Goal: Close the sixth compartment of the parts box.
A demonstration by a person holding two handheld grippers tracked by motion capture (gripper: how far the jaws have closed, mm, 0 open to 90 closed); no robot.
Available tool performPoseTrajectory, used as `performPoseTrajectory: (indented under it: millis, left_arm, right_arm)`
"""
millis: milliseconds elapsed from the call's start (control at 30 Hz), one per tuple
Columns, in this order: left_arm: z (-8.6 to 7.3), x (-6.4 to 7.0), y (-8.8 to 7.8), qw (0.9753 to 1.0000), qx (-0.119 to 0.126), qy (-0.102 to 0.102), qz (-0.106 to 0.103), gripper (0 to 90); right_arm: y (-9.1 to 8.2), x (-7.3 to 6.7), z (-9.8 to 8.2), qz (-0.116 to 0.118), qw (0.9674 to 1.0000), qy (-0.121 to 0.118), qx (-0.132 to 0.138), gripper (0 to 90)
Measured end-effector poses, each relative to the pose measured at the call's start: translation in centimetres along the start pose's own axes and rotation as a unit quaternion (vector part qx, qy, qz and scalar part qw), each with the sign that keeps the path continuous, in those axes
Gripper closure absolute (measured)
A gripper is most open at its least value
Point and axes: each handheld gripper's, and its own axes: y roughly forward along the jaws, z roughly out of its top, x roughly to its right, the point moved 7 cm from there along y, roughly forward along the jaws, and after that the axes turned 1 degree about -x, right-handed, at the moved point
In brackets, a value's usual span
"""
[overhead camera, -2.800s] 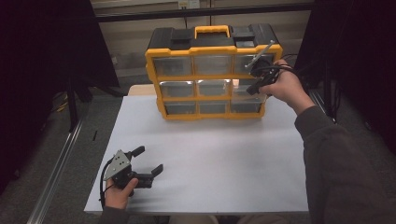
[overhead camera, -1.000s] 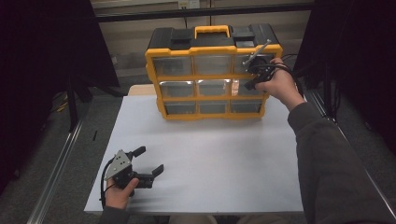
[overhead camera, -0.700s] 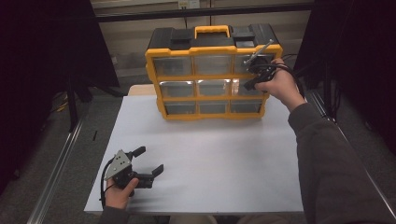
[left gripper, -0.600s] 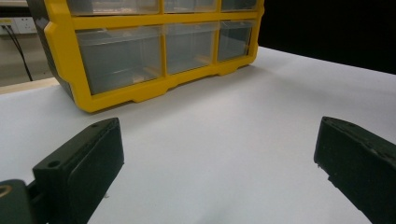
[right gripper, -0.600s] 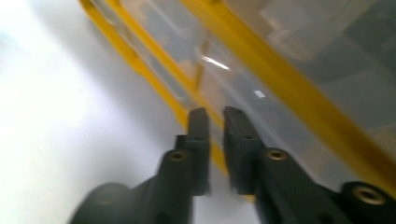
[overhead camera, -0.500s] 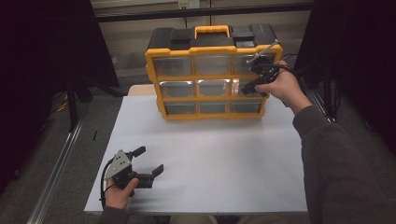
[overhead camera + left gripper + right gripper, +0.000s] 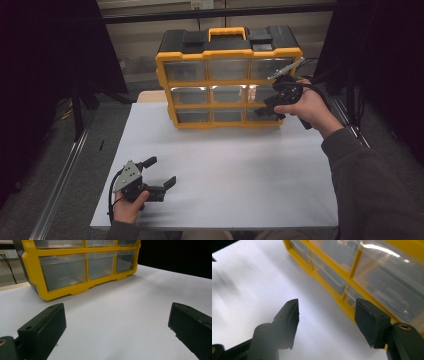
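A yellow and black organiser case (image 7: 229,52) with three rows of clear drawers stands upright at the back of the white table (image 7: 235,165). My right gripper (image 7: 272,99) is held up against its right column, level with the middle and lower drawers. Its jaws are open with nothing between them. In the right gripper view the right gripper (image 7: 327,303) hovers over the table beside the case's yellow frame (image 7: 352,267). My left gripper (image 7: 161,171) rests near the front left corner, open and empty. In its own view the left gripper (image 7: 117,308) faces the case (image 7: 75,290).
A black and yellow handle (image 7: 227,34) tops the case. Dark curtains hang on both sides, and a metal rail (image 7: 65,170) runs along the floor at the left. White table surface stretches between the two grippers.
My right gripper has come down a little along the case's right column, from the top drawer to the middle one. The left gripper has not moved.
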Motion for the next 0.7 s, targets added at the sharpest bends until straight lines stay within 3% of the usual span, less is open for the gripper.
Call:
performPoseTrajectory:
  millis: [100, 200, 267, 333, 433, 500, 600, 633, 667, 700]
  left_arm:
    - [0.0, -0.1, -0.1, 0.9999, 0.002, 0.001, -0.014, 1.5]
    - [0.0, -0.1, -0.1, 1.0, 0.001, 0.001, -0.004, 1.5]
    - [0.0, 0.1, 0.0, 0.9999, 0.005, -0.005, -0.014, 1.5]
    - [0.0, 0.2, 0.1, 0.9999, 0.005, -0.013, -0.001, 1.5]
    - [-0.1, 0.1, 0.0, 0.9999, 0.002, -0.011, 0.002, 1.5]
    - [-0.1, -0.1, -0.1, 1.0, -0.003, 0.0, 0.002, 1.5]
    - [-0.1, 0.0, 0.0, 1.0, 0.002, -0.008, 0.003, 1.5]
    - [-0.1, 0.0, 0.0, 0.9999, 0.002, -0.004, -0.011, 1.5]
    - [0.0, 0.1, 0.0, 0.9999, 0.003, -0.004, -0.011, 1.5]
    - [-0.1, 0.0, 0.0, 1.0, 0.0, -0.005, 0.002, 1.5]
  right_arm:
    - [0.0, -0.5, -0.5, 0.006, 1.0, -0.004, 0.002, 31.4]
    - [0.0, -0.9, -0.8, 0.01, 0.9999, -0.005, 0.013, 28.6]
    - [0.1, -1.1, -1.1, 0.011, 0.9997, -0.01, 0.017, 26.6]
    - [0.1, -1.2, -1.5, 0.009, 0.9997, -0.007, 0.023, 26.3]
    - [0.2, -1.5, -2.0, 0.013, 0.9995, -0.009, 0.029, 24.6]
    - [0.2, -1.7, -2.3, 0.015, 0.9994, -0.009, 0.032, 23.6]
    - [0.3, -1.9, -2.8, 0.016, 0.9991, -0.014, 0.037, 22.5]
    - [0.3, -2.0, -3.0, 0.019, 0.999, -0.013, 0.037, 21.2]
    - [0.4, -2.1, -3.2, 0.019, 0.9993, -0.013, 0.03, 19.7]
    - [0.5, -2.2, -3.4, 0.021, 0.9994, -0.014, 0.023, 18.5]
